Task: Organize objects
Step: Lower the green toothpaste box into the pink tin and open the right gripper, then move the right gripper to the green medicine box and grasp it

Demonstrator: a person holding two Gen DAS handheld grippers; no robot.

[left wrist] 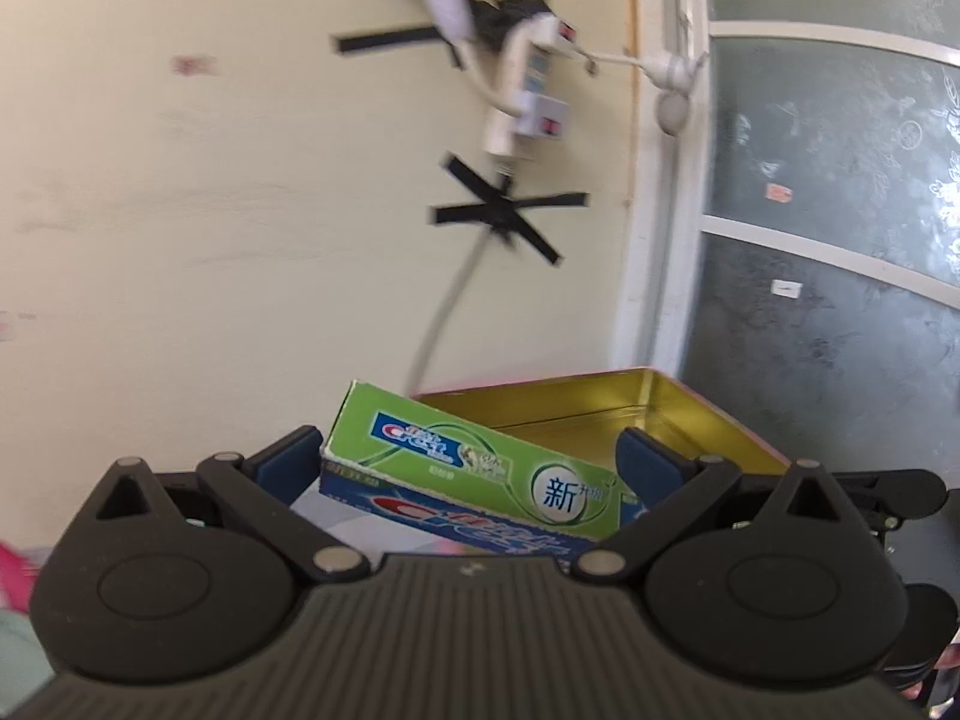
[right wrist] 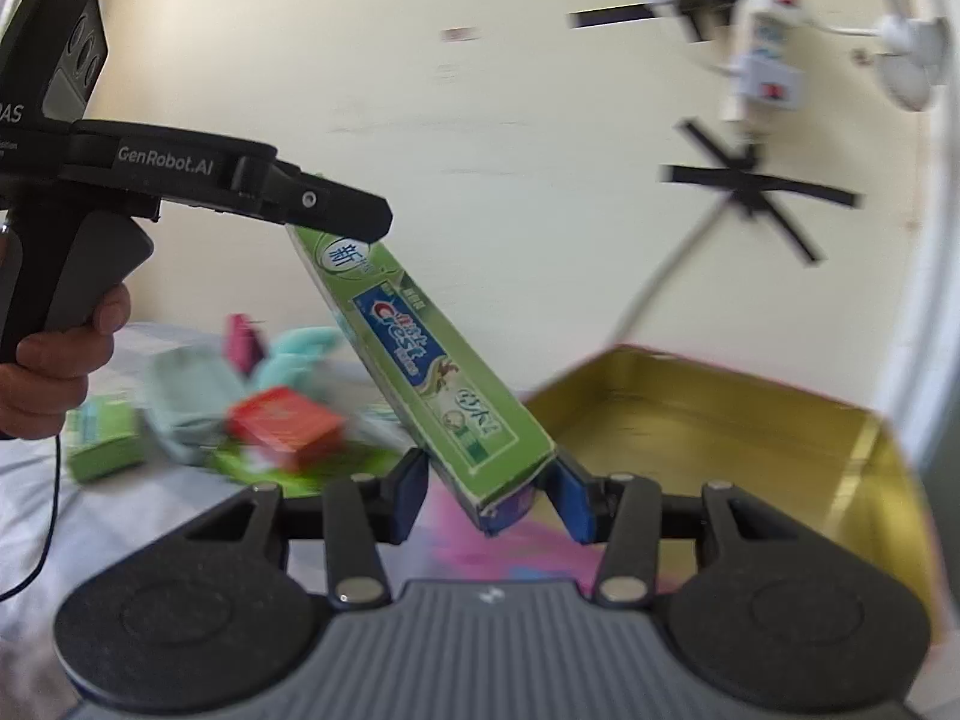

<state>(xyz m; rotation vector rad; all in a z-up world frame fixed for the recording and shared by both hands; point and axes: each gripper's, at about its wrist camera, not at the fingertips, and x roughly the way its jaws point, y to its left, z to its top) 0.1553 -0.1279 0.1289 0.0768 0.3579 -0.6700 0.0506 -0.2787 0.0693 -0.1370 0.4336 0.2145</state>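
A green and blue toothpaste box (right wrist: 420,354) hangs tilted in the air. My right gripper (right wrist: 492,495) is shut on its lower end, with a blue pad on each side. The box's upper end reaches my left gripper (right wrist: 366,219), which a hand (right wrist: 54,360) holds. In the left wrist view the toothpaste box (left wrist: 474,468) lies slantwise between the wide-spread fingers of my left gripper (left wrist: 474,450), which stands open. An open gold tin (right wrist: 720,420) sits just beyond and right of the box, and the gold tin (left wrist: 678,414) shows behind it in the left view too.
A red box (right wrist: 282,426), a small green box (right wrist: 102,438), a teal cloth (right wrist: 198,396) and a pink item (right wrist: 243,342) lie blurred on the pale sheet (right wrist: 150,516) at the left. A power strip (left wrist: 528,90) and cable are taped to the wall. A frosted door (left wrist: 828,300) stands right.
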